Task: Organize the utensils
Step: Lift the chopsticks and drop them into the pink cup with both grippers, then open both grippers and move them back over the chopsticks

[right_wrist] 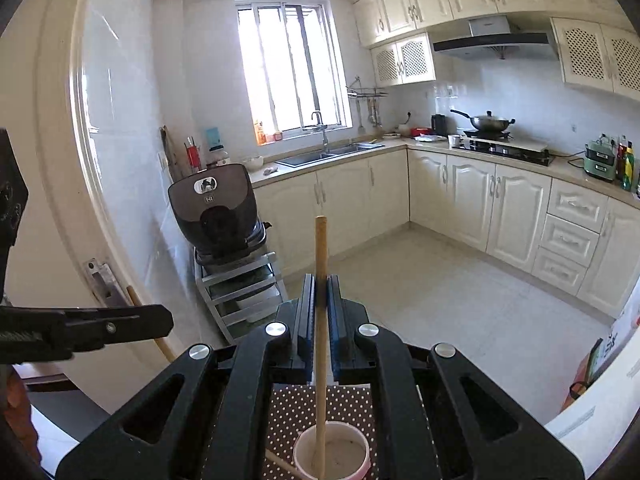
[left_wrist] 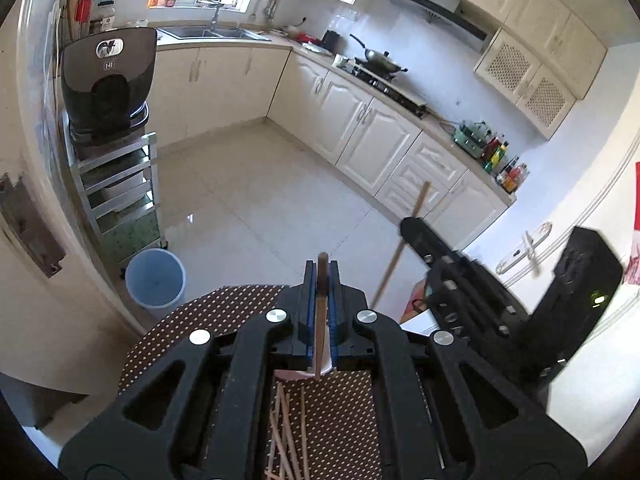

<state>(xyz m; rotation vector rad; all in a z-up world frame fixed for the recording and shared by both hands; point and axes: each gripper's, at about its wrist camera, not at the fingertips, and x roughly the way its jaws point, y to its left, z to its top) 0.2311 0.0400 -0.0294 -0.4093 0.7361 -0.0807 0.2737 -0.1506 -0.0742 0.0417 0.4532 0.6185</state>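
In the left wrist view, the left gripper [left_wrist: 321,280] has its fingers clamped on a chopstick [left_wrist: 320,332] above loose chopsticks [left_wrist: 286,440] on the dotted worktop [left_wrist: 224,304]. In the right wrist view, the right gripper [right_wrist: 321,292] pinches another chopstick [right_wrist: 320,320], its lower end over a pink cup [right_wrist: 332,454].

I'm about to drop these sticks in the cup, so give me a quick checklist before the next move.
1. Right gripper clamped on its long wooden chopstick: ok.
2. Left gripper clamped on its dark-tipped wooden chopstick: ok.
3. Right chopstick's lower end over the pink-rimmed white cup: ok.
4. Cup upright on the brown dotted tablecloth: ok.
5. Whether the left chopstick lines up with the cup: cannot tell.
6. Loose wooden chopsticks left on the tablecloth: not ok.
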